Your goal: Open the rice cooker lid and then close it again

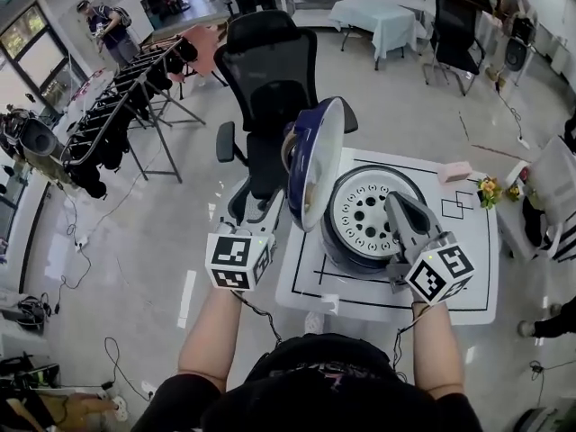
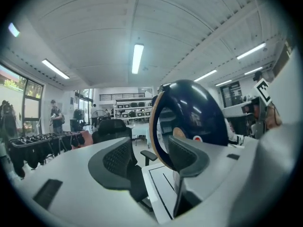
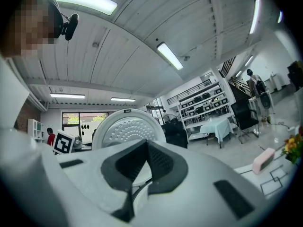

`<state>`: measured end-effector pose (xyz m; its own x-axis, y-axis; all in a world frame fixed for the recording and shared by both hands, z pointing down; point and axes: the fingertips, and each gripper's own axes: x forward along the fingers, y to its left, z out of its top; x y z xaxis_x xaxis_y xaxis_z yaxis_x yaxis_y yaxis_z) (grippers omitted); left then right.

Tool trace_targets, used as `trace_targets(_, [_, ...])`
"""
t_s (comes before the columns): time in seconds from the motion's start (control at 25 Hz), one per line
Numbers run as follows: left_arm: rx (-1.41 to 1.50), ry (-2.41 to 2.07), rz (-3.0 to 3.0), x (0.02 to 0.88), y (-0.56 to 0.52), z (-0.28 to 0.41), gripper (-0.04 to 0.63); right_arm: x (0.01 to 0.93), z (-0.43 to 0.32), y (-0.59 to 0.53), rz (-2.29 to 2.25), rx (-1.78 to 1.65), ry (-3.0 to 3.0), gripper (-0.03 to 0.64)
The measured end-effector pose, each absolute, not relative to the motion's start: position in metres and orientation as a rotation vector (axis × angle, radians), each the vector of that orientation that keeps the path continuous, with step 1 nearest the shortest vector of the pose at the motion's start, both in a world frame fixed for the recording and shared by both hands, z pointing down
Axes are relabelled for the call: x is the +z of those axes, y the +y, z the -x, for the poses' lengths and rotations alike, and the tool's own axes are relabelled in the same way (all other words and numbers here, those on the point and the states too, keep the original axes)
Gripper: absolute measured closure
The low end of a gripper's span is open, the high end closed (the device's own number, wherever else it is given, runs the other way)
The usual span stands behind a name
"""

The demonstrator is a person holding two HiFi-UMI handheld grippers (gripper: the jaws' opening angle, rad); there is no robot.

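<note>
Lid's up, so that's 1 of 2 steps done

Your rice cooker sits on the white mat with its lid standing upright on the hinge. Your left gripper hangs just beside the lid's blue outer face, jaws spread with nothing in them, handy for pushing it down. The right gripper is clenched empty over the pot's rim, probably to steady it.

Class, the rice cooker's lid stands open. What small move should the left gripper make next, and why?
Probably bring the left gripper against the blue outer side of the lid and tip it toward the cooker. The lid stands upright, so only closing is left. The left gripper's jaws are apart beside the lid's rim and hold nothing. The right gripper is shut above the cooker.
</note>
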<state>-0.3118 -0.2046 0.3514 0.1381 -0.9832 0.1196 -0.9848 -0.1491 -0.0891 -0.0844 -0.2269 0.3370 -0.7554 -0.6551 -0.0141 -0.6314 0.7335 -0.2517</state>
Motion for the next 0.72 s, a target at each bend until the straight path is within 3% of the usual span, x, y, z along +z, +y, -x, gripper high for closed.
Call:
trace_targets(0.32, [0.165, -2.152, -2.174, 0.359, -0.12, 0.294, 0.301, 0.335, 0.061, -0.177, 0.9, -0.367, 2.878, 0.615])
trace_targets(0.72, [0.187, -1.983, -2.324, 0.356, -0.025, 0.164, 0.267, 0.328, 0.017, -0.101, 0.748, -0.353, 2.894, 0.615])
